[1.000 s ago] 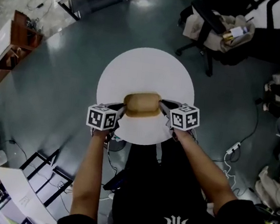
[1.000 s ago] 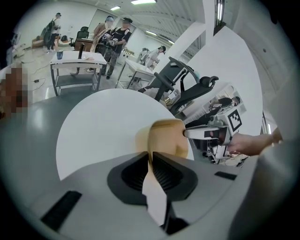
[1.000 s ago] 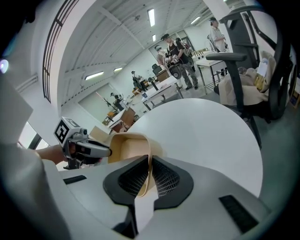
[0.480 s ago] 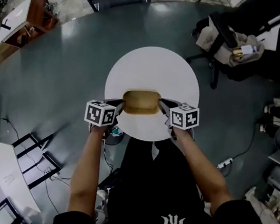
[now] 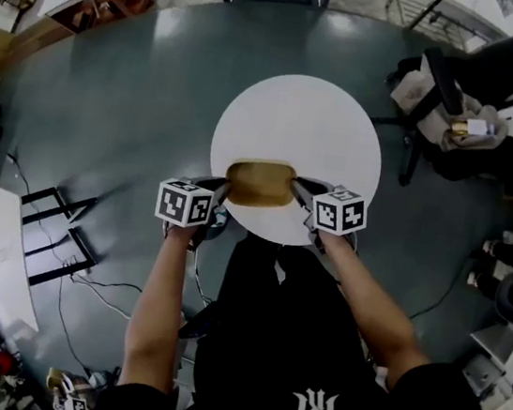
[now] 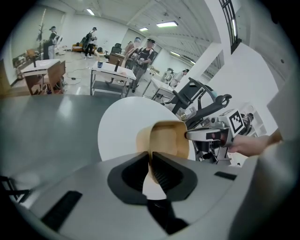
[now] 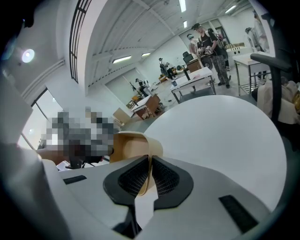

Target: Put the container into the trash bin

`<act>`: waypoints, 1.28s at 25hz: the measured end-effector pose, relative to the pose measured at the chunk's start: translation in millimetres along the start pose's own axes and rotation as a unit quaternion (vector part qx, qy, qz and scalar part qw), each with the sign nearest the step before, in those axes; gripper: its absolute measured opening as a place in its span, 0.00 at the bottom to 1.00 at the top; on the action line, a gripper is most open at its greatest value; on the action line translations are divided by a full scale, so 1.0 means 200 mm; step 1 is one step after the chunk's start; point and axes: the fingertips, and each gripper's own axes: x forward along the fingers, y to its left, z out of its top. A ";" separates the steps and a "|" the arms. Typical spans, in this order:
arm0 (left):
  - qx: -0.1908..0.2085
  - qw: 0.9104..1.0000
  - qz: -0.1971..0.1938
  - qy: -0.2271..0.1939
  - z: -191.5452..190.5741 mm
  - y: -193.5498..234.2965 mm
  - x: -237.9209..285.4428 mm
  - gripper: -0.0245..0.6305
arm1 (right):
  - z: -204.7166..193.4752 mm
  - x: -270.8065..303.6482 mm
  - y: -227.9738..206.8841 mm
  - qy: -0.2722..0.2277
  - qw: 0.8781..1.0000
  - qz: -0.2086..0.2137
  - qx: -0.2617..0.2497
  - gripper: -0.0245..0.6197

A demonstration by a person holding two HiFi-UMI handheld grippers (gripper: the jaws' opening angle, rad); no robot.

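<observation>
A tan, oblong paper container (image 5: 260, 183) hangs just above the near part of a round white table (image 5: 300, 130), held at both ends. My left gripper (image 5: 223, 193) is shut on its left rim; in the left gripper view the thin wall of the container (image 6: 164, 138) runs between the dark pads. My right gripper (image 5: 296, 192) is shut on its right rim, and the right gripper view shows the edge of the container (image 7: 133, 144) pinched between its pads. No trash bin shows in any view.
An office chair (image 5: 459, 114) draped with cloth stands right of the table. Black metal frames (image 5: 62, 238) and cables lie on the grey floor at left. Desks (image 6: 110, 75) and people stand far off in the room.
The view has swung, so the table and container sit a little further right in it. Both grippers keep their hold on the container's ends.
</observation>
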 end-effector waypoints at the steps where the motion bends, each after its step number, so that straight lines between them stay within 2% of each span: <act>1: -0.007 1.000 0.006 -0.005 -0.03 0.00 -0.02 0.08 | -0.01 0.01 0.02 0.006 1.000 0.009 -0.005 0.12; 8: -0.058 0.996 0.061 -0.033 -0.26 0.03 -0.21 0.08 | -0.11 0.11 0.20 0.044 0.996 0.065 -0.051 0.12; 16: -0.126 0.984 0.104 -0.065 -0.54 0.06 -0.35 0.08 | -0.23 0.23 0.39 0.087 0.985 0.119 -0.089 0.12; 25: -0.199 0.967 0.130 -0.092 -0.79 0.18 -0.46 0.08 | -0.39 0.42 0.57 0.132 0.975 0.146 -0.104 0.12; 32: -0.233 0.956 0.142 -0.104 -1.01 0.36 -0.54 0.08 | -0.51 0.60 0.71 0.149 0.970 0.142 -0.129 0.12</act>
